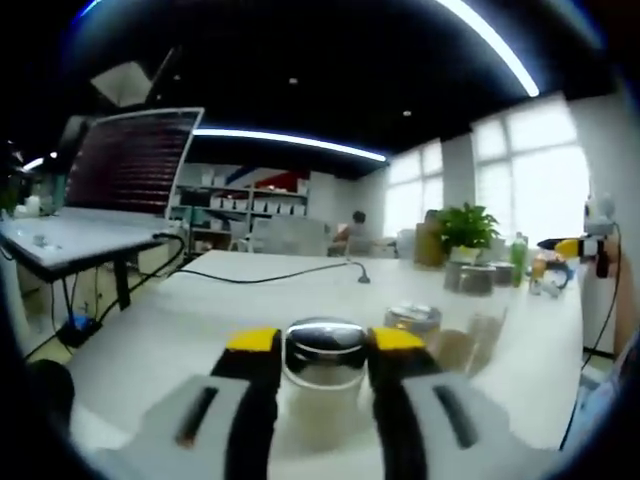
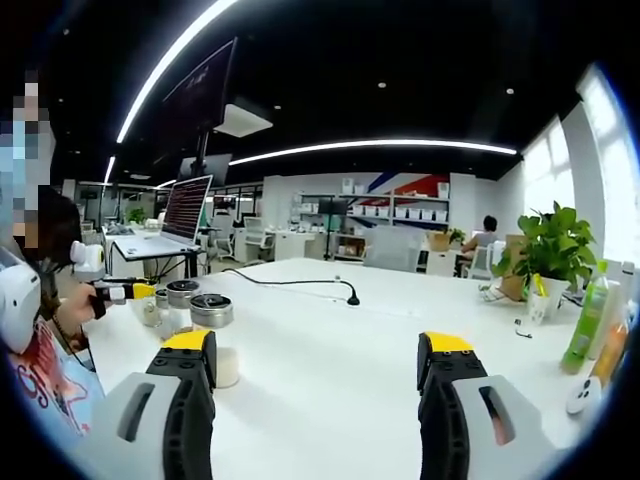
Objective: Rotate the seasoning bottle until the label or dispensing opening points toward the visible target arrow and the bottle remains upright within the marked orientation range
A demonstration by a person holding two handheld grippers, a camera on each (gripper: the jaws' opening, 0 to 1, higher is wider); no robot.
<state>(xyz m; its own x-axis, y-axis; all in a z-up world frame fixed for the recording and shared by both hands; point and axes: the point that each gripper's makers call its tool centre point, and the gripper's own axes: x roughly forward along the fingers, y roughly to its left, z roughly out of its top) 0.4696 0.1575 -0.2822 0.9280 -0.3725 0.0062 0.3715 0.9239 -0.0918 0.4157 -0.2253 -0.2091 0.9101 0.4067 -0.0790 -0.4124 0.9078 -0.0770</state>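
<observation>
Two tongs are seen: the left tongs (image 1: 322, 352) are closed around the upright seasoning bottle (image 1: 322, 385) on the worktop (image 1: 200, 320), the right tongs (image 2: 325, 365) are held wide and empty, and rotation is judged undone.

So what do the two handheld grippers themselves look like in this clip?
Both match: the left gripper and the right gripper each have light grey bodies with dark slots, black jaws and yellow tips. In the right gripper view the left gripper appears from the side with a yellow tip and white housing.
</observation>
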